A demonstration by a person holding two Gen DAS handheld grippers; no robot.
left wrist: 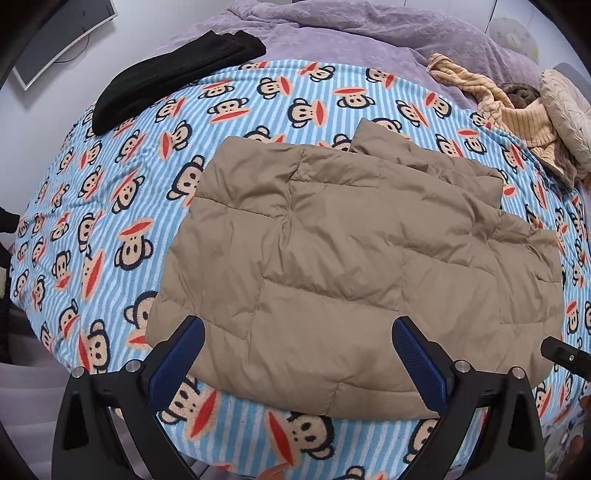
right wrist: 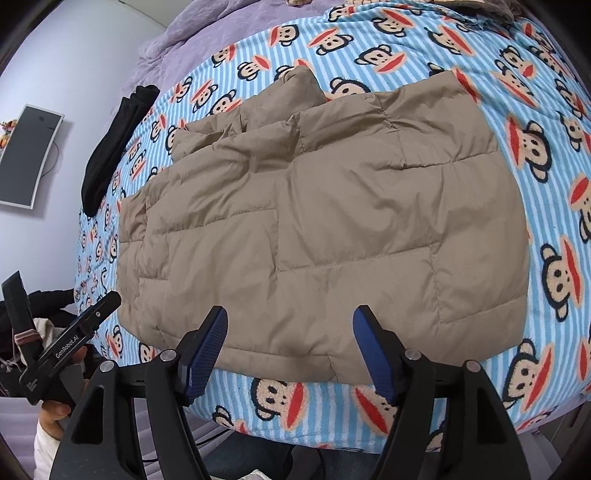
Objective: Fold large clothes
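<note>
Both grippers — left gripper, right gripper — are hovering wide open, empty; the puffy jacket, soft and slippery, is inviting a pinch at its near hem by the blanket's near edge.

Home bedroom. Bed spread with a blue-striped cartoon-monkey fleece; rumpled lilac blanket at its far end. Loose clothes and a round cushion heaped there. Monitor against the pale wall.
</note>
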